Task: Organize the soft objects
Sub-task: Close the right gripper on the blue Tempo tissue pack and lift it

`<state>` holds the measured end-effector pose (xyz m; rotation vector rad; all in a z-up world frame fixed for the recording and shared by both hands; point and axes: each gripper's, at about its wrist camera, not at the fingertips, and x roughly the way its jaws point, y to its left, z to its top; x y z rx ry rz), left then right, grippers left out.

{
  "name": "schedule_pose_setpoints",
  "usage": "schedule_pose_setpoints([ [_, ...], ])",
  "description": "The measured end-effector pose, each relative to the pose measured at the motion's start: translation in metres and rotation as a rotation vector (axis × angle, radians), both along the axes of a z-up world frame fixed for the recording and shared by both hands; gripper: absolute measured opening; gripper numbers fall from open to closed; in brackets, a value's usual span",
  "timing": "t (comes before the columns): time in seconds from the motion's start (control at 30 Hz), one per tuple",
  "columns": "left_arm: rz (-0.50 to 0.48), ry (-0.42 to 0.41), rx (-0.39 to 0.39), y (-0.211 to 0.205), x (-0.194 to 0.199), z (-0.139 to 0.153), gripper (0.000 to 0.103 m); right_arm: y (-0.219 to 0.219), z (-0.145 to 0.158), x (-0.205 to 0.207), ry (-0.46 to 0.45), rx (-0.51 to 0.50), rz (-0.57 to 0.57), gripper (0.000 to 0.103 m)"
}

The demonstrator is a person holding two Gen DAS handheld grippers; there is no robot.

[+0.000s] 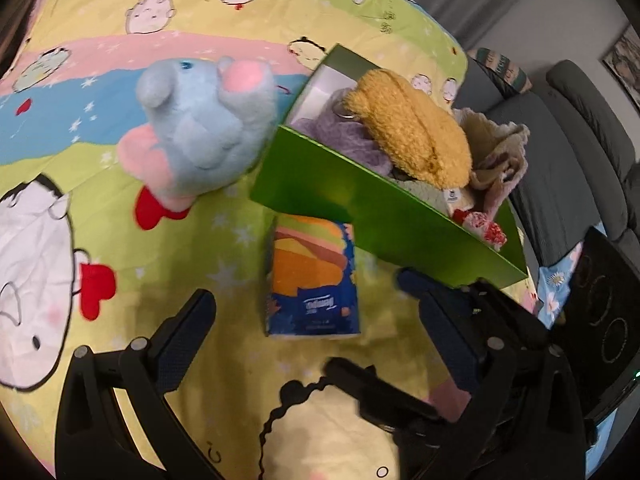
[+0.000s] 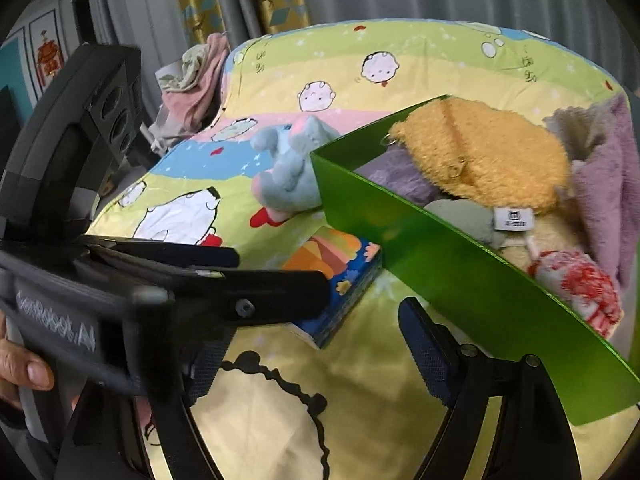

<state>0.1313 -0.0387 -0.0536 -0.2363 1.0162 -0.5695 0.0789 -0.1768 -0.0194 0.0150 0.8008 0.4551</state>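
**Box mostly filled; elephant and tissue pack still outside**

Left wrist view: The green box (image 1: 360, 196) is taken as landmark. It is seen already stuffed: a yellow plush (image 1: 412, 128) lies on top, a purple fluffy cloth (image 1: 348, 136) under it at the far end, a beige knitted cloth (image 1: 500, 148) at the near-right end, a red-and-white item (image 1: 488, 232) at the near corner. Outside the box, a blue elephant plush (image 1: 200, 128) lies on the cartoon bedsheet (image 1: 100, 240) just left of the box, apparently touching its corner. A tissue pack (image 1: 312, 276) lies just in front of the box, one end tucked under the box wall. The left gripper (image 1: 304, 296) is held with jaws wide apart, nothing between the pads, the tissue pack just ahead of it. Part of the right gripper's body crosses the lower right.

Right wrist view: The same box is seen from its long side; the yellow plush on top, a grey-green plush with a white label (image 2: 472, 216) beneath, purple cloth at both ends, the red-and-white item at the near end. The elephant lies just beyond the box's far corner, the tissue pack just in front of that corner. The right gripper (image 2: 308, 356) stands open and empty, its left finger mostly hidden behind the left gripper's body, which is held by a hand (image 2: 24, 376).

Judged progress: most soft items are boxed; the elephant, and possibly the tissue pack, are left.
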Motion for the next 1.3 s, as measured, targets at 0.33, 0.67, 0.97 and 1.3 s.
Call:
schedule_pose_setpoints([
  [0.33, -0.049, 0.012, -0.030, -0.008, 0.007, -0.011, 0.073, 0.017, -0.018, 0.014, 0.055, -0.054, 0.039, 0.054],
  [0.67, -0.046, 0.006, -0.011, -0.008, 0.006, -0.020, 0.073, 0.014, -0.020, 0.015, 0.057, -0.031, 0.045, 0.053],
  [0.97, -0.041, -0.062, -0.024, -0.002, -0.016, 0.002, 0.073, 0.011, 0.004, -0.008, -0.037, -0.001, 0.046, 0.052],
  [1.3, -0.054, -0.196, 0.014, -0.007, -0.048, 0.052, 0.073, 0.003, 0.050, -0.041, -0.180, 0.038, 0.029, 0.052],
])
